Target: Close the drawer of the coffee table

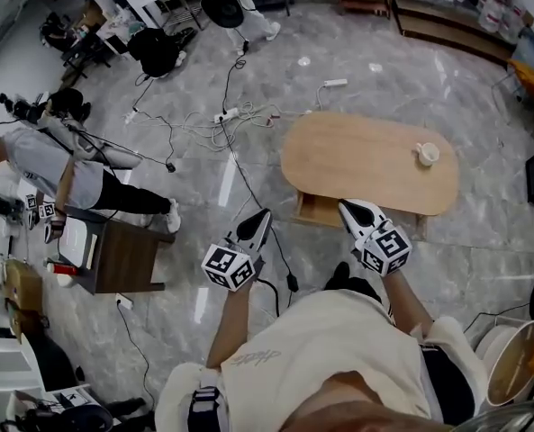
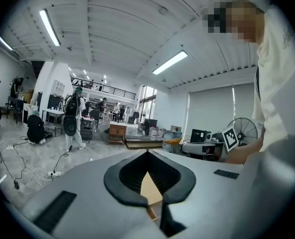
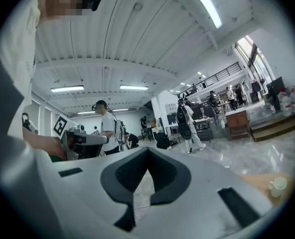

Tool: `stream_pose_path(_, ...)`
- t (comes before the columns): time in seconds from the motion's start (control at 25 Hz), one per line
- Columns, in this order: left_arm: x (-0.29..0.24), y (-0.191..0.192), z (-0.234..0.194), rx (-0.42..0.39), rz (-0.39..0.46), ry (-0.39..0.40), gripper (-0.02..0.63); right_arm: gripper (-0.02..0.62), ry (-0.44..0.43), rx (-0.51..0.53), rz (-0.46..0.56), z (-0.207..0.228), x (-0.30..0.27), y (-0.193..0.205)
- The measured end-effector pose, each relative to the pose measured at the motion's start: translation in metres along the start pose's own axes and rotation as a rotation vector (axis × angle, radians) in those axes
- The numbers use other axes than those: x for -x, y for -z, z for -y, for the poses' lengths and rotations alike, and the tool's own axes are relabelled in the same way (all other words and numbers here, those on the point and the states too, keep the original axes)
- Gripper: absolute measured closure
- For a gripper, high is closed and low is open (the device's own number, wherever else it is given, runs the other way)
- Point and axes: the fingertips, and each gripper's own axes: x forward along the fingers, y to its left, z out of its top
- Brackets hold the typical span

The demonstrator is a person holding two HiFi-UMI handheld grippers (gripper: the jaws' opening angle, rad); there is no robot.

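The oval wooden coffee table (image 1: 366, 160) stands on the marble floor in the head view. Its drawer (image 1: 317, 211) sticks out from the near long side, left of centre. My left gripper (image 1: 257, 223) hovers in the air just left of the drawer, shut and holding nothing. My right gripper (image 1: 354, 212) hangs over the table's near edge to the drawer's right, also shut and empty. In the left gripper view the jaws (image 2: 148, 153) meet, and tan wood (image 2: 149, 189) shows behind them. The right gripper view has the shut jaws (image 3: 147, 150) aimed across the room.
A white cup (image 1: 426, 154) sits on the table's right end and appears as the cup (image 3: 276, 185). Cables and power strips (image 1: 226, 115) trail over the floor left of the table. A dark side table (image 1: 127, 257) and a person (image 1: 41, 160) are at the left, a white bucket (image 1: 511, 360) at the lower right.
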Motion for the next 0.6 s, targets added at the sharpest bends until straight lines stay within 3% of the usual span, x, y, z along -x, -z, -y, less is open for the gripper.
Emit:
stream_pose_path(0.32, -0.065, 0.012, -0.022, 0.039, -0.046, 0.001, 0.603, 0.601, 0.024, -0.044, -0.022, 0.069, -0.024, 0.01)
stream_pose_path(0.6, -0.1, 0.007, -0.034, 0.049, -0.038, 0.042, 0.603, 0.601, 0.057, -0.105, -0.048, 0.088, -0.033, 0.028)
